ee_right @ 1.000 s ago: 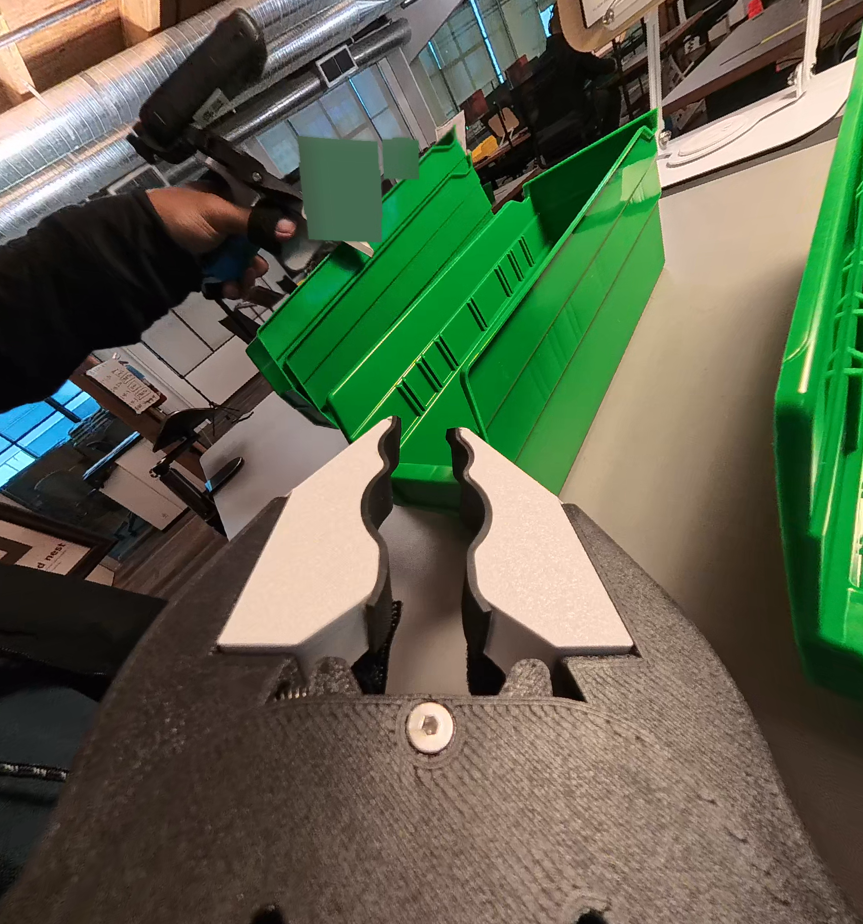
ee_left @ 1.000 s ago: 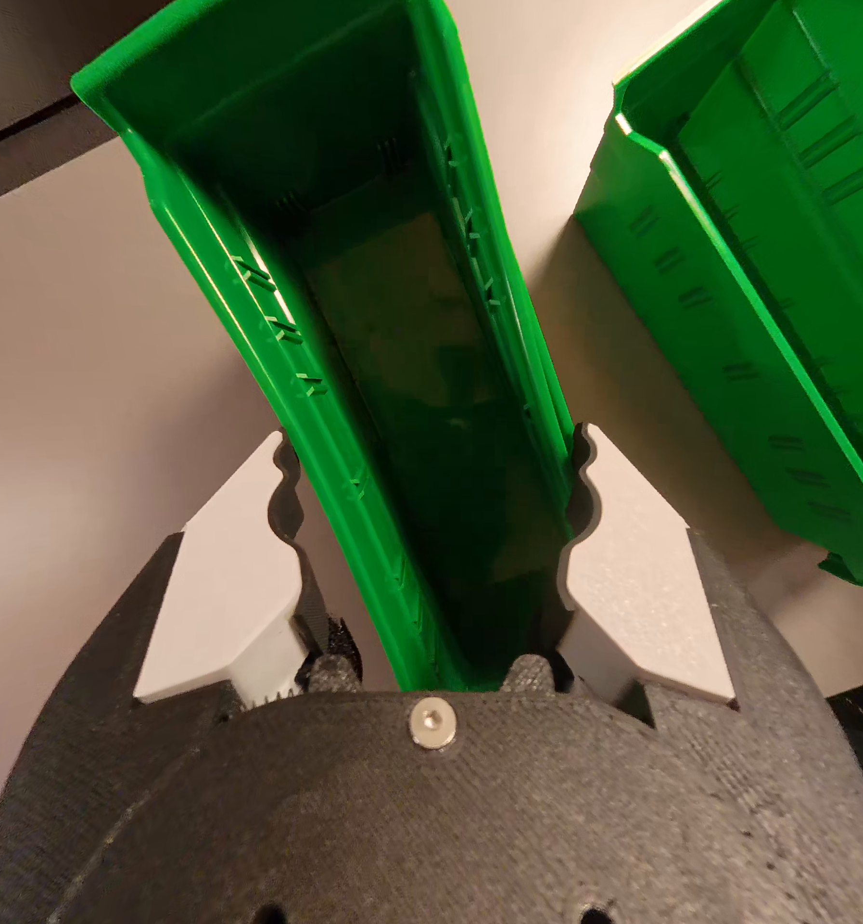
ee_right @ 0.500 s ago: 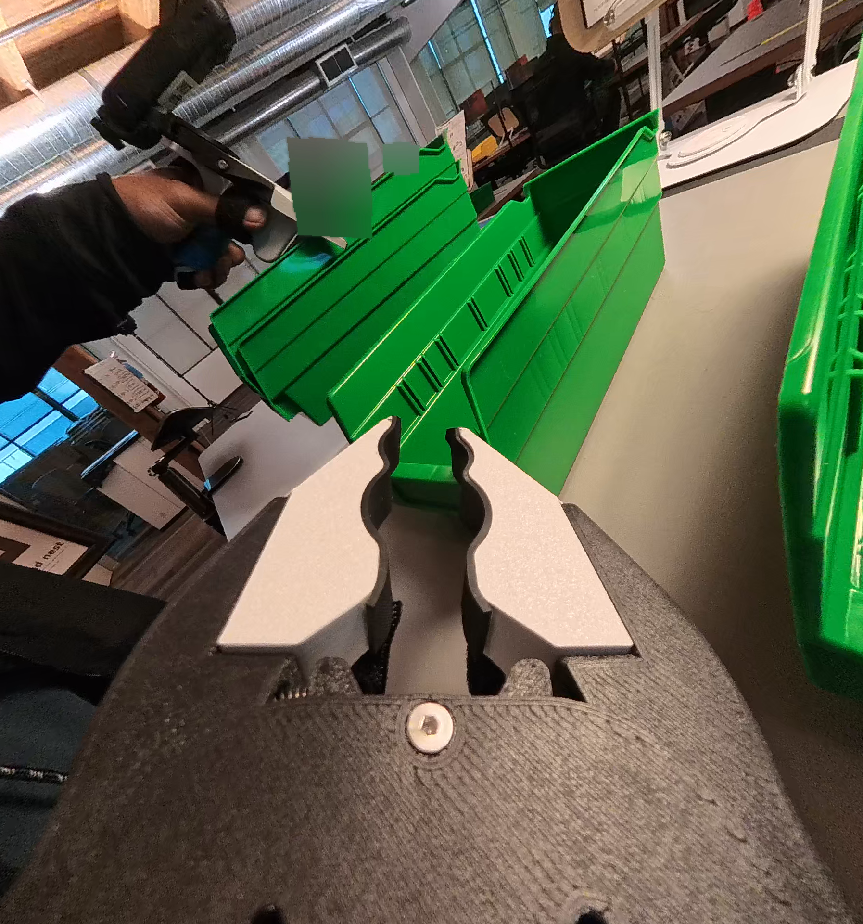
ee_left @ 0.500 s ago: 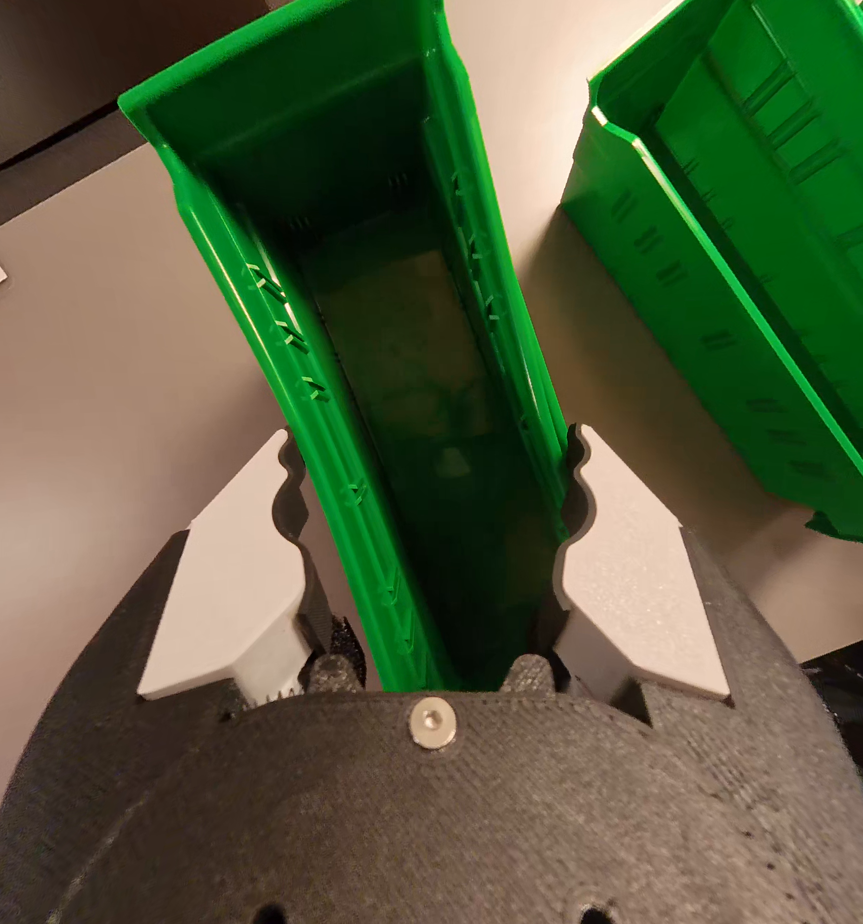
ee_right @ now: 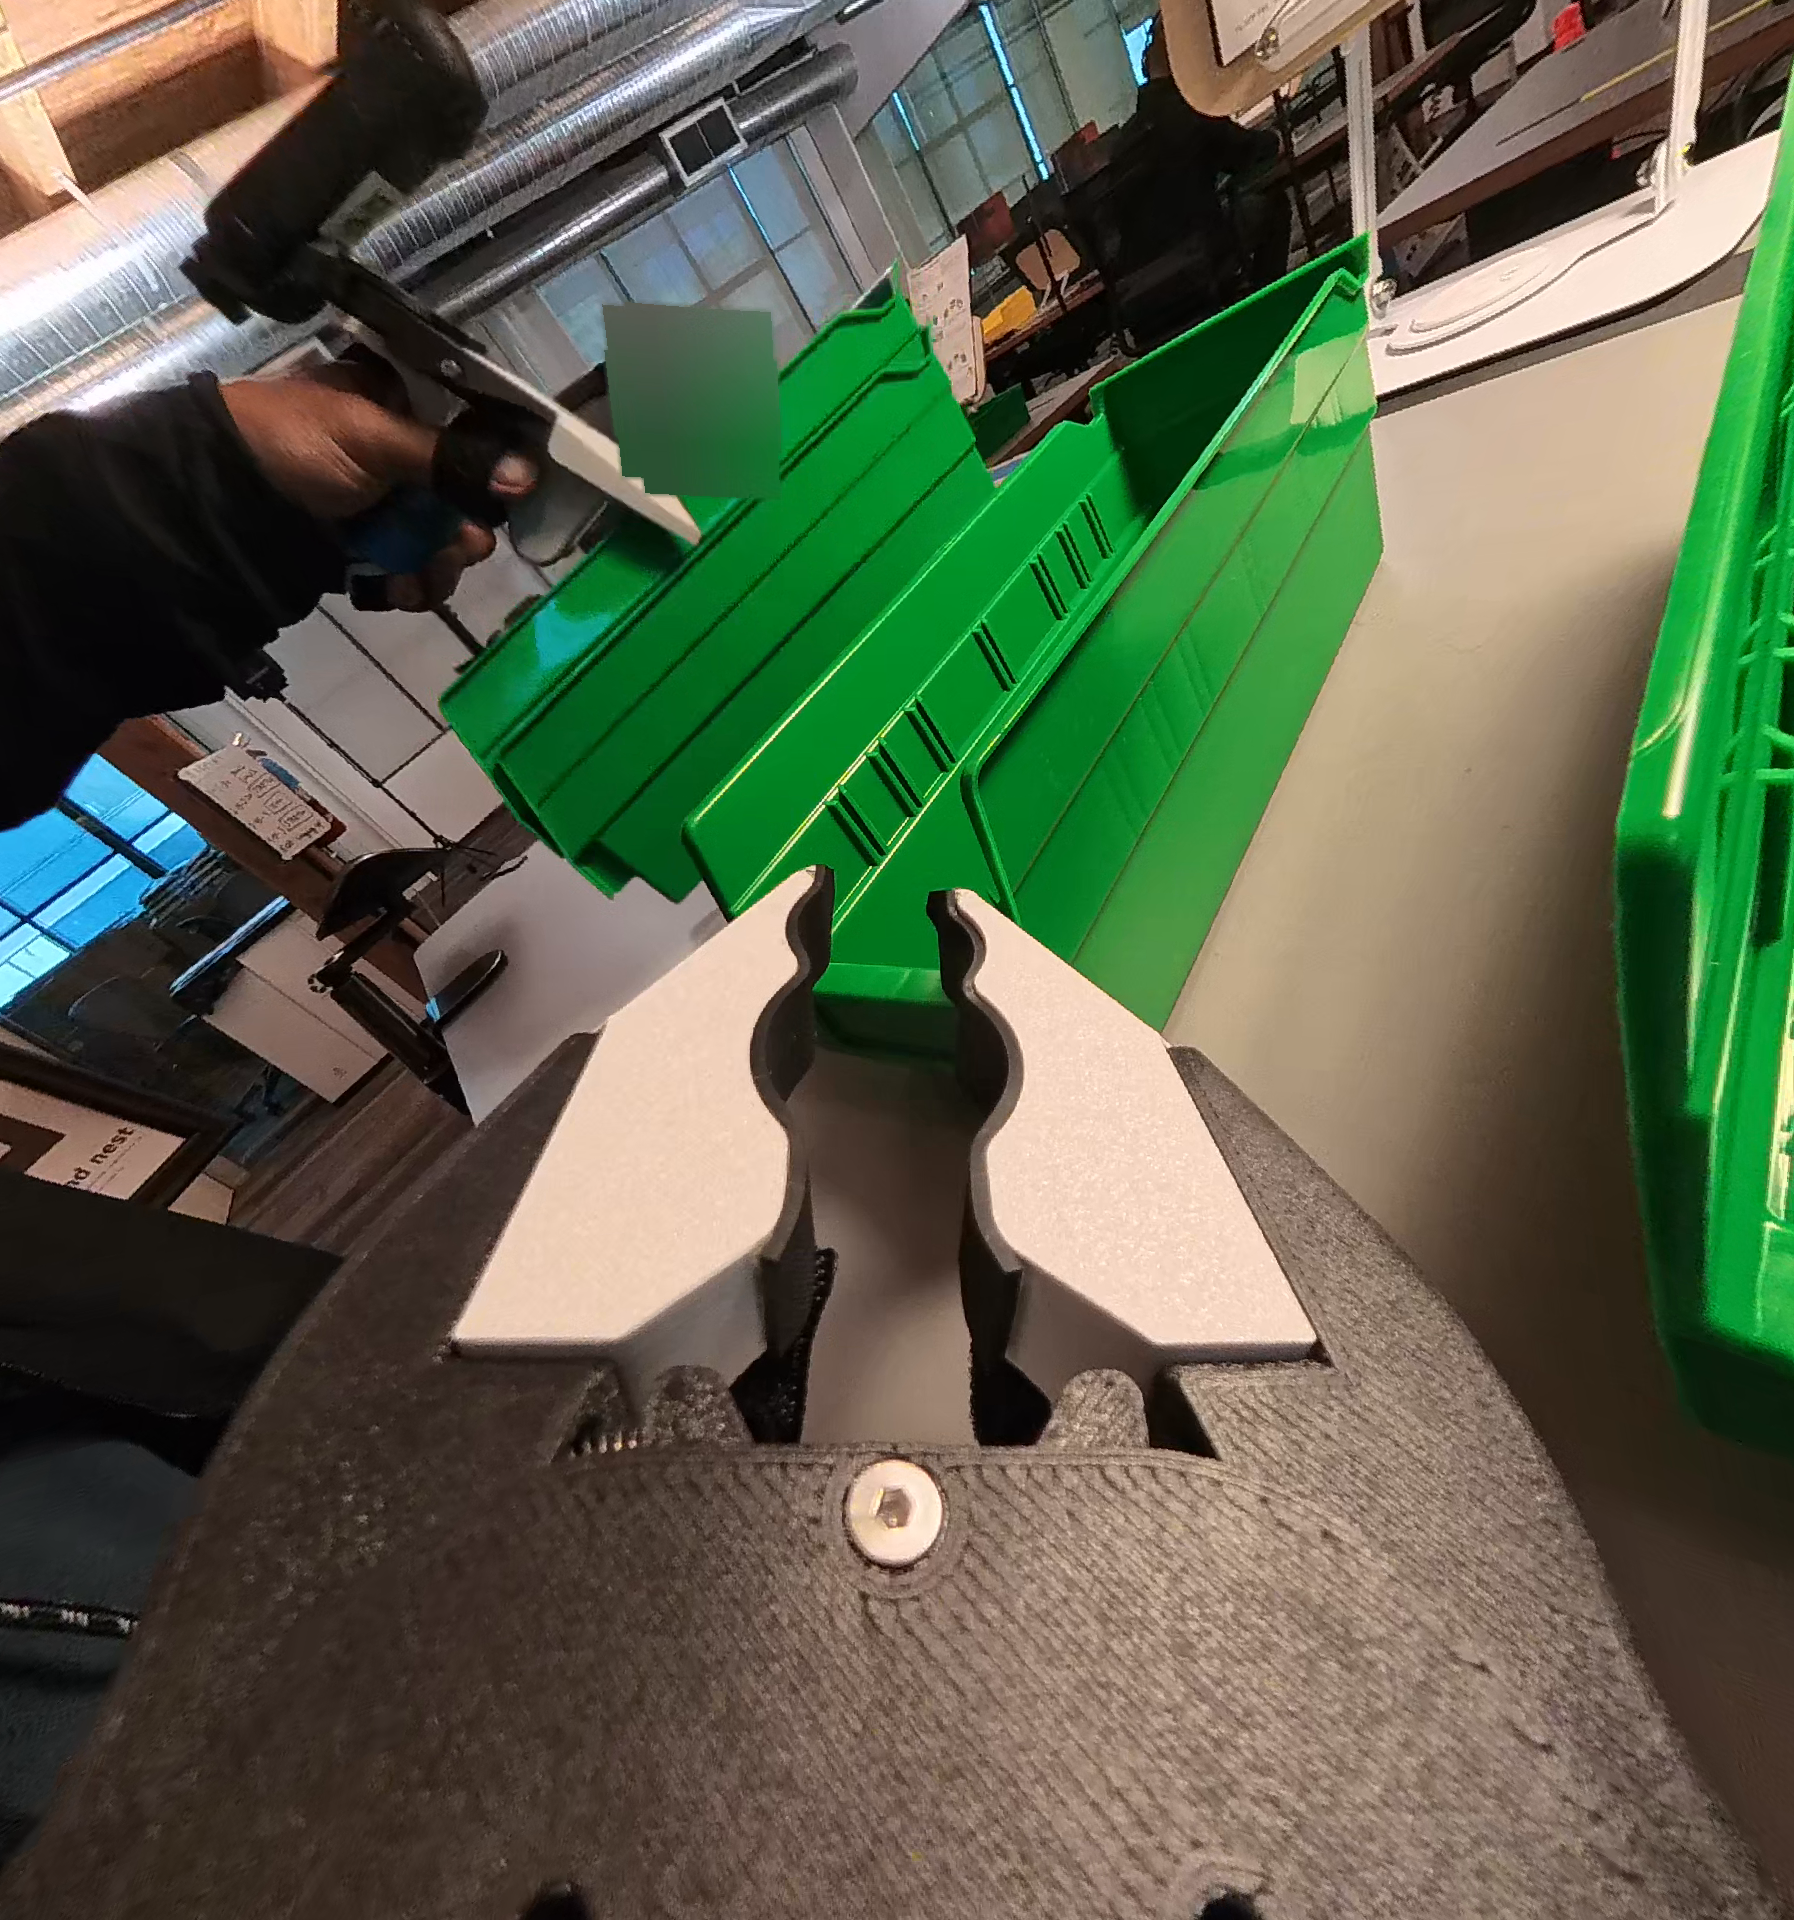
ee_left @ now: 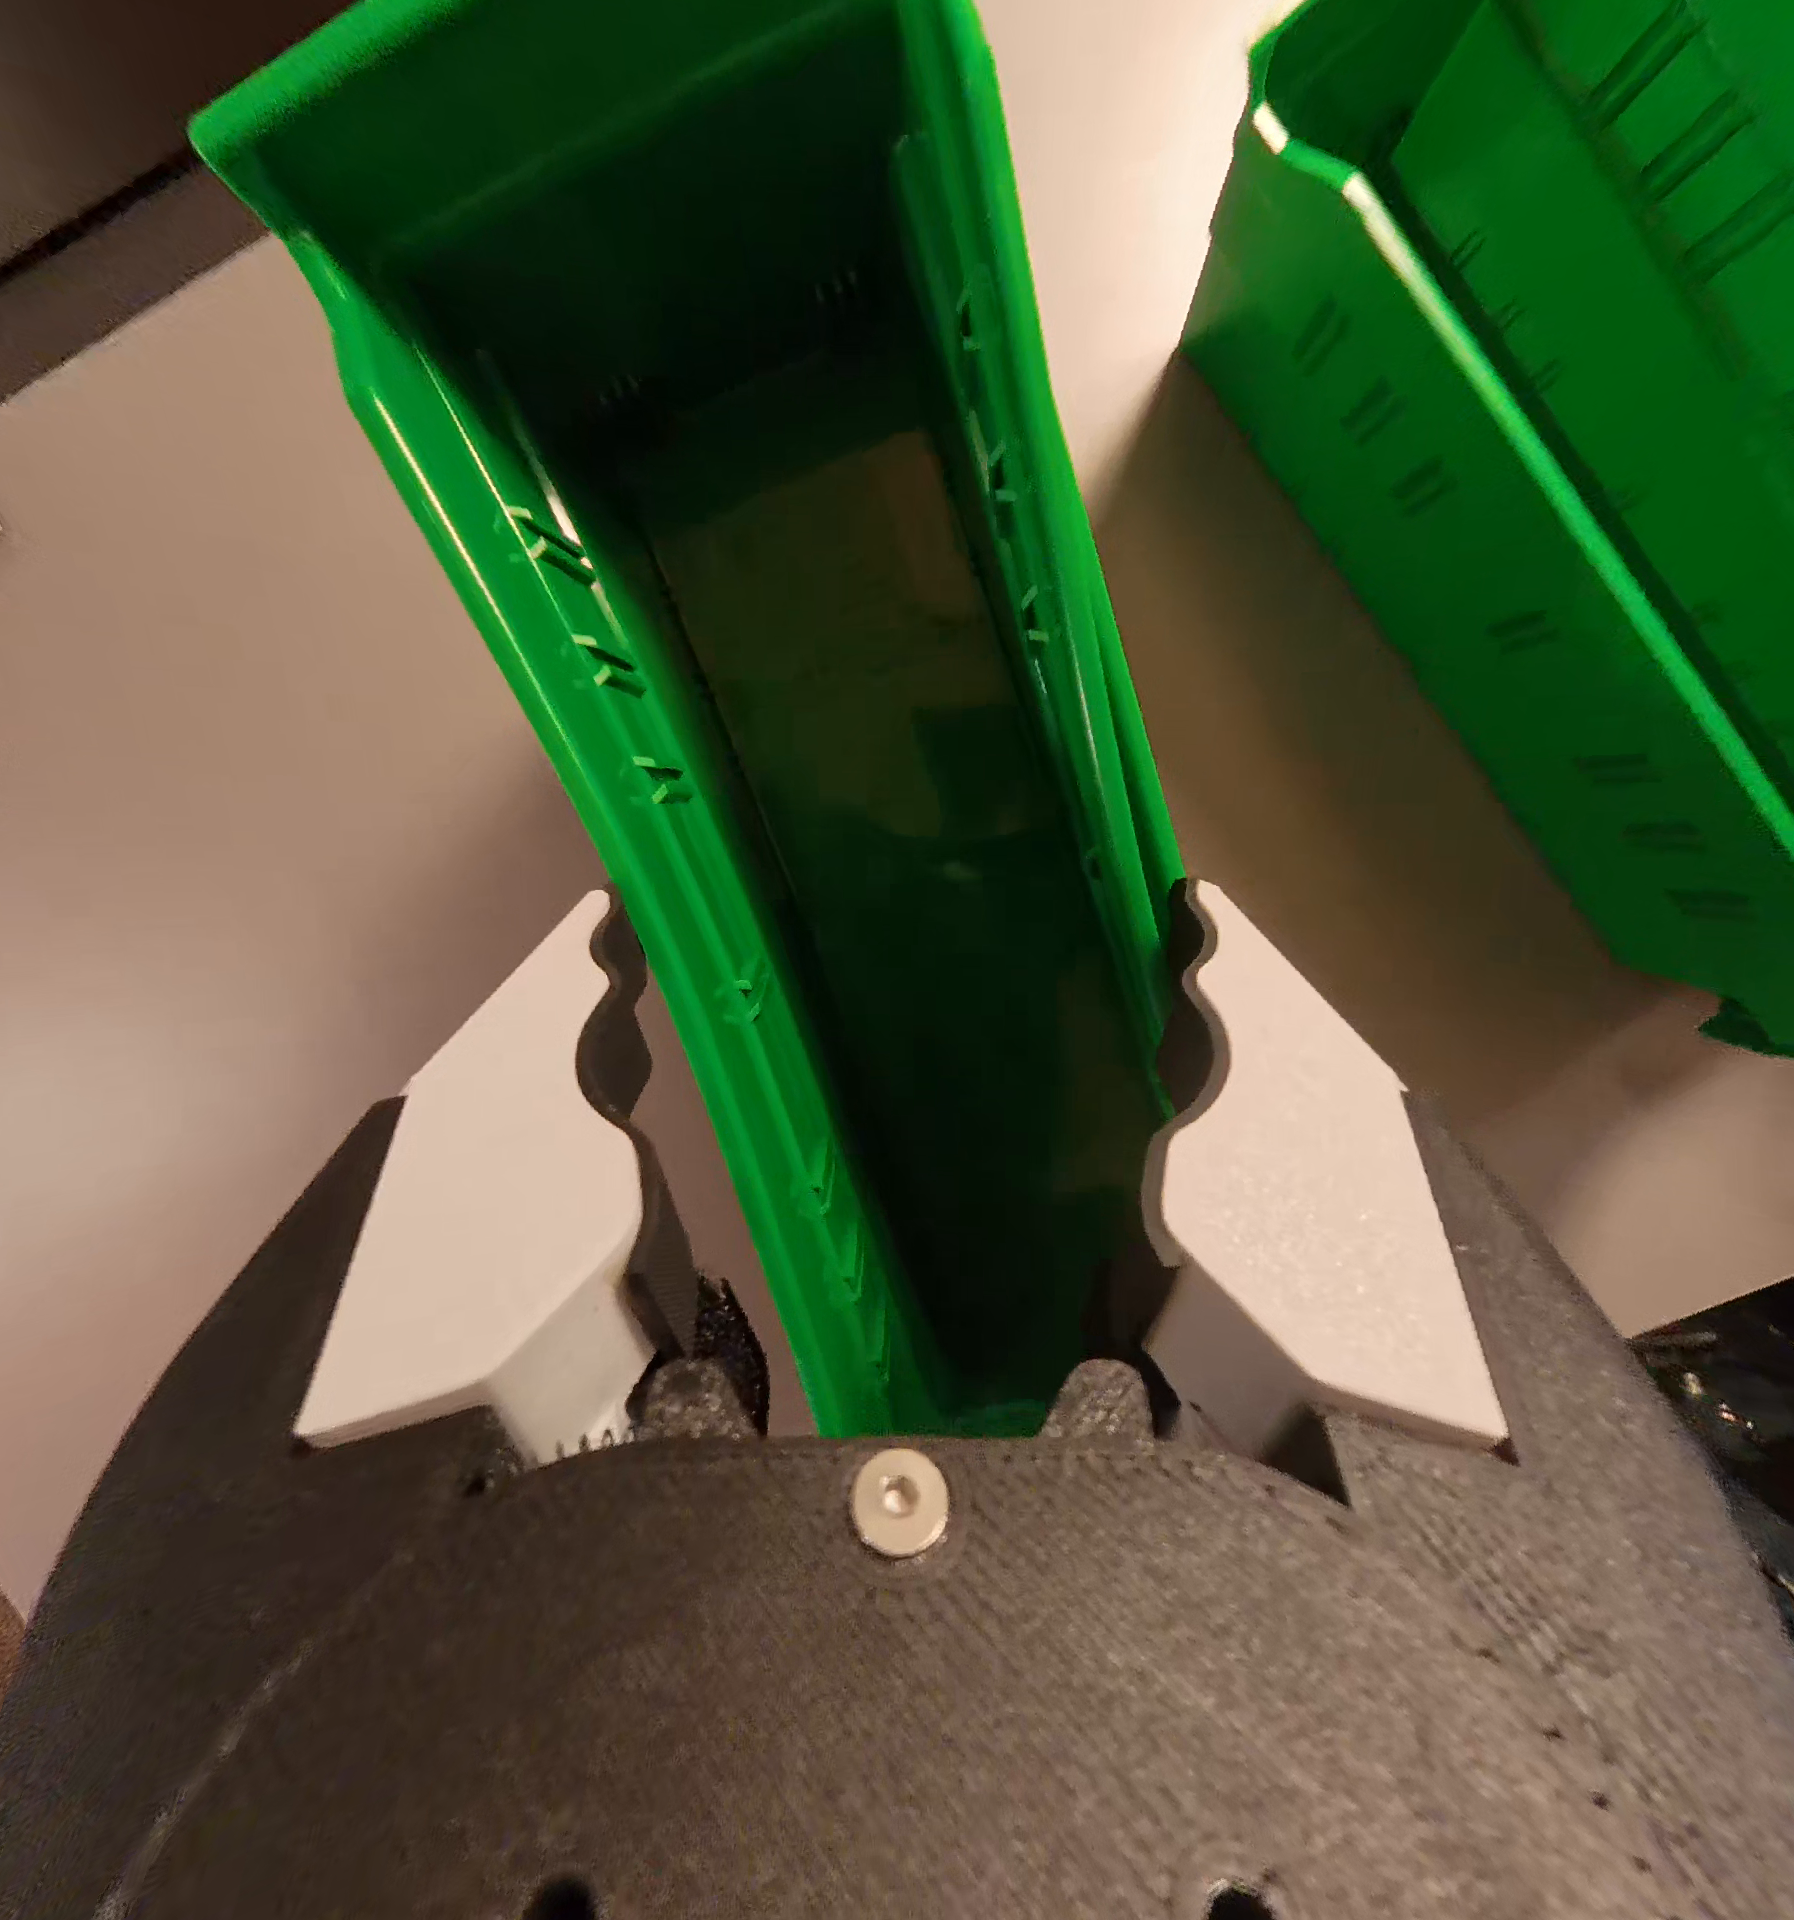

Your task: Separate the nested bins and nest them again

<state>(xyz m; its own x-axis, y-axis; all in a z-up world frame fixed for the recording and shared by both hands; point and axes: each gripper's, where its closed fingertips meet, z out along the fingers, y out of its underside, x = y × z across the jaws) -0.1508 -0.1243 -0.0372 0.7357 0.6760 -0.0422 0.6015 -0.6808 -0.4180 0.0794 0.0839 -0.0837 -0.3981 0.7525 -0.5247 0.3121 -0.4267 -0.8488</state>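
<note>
The lifted green bin's (ee_left: 664,343) near end hides behind the left gripper (ee_left: 898,987), whose wide-spread fingers grip its sides. Lower centre, the right gripper (ee_right: 877,925) is nearly closed on another long green bin's (ee_right: 1236,582) lip.

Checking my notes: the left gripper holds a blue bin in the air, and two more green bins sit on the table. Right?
Not quite: the bin held by the left gripper is green, not blue, as the left wrist view shows. The rest stands.

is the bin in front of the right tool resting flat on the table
No. That green bin is tilted, its near end raised at the right tool and only its far part down on the grey table.
</note>
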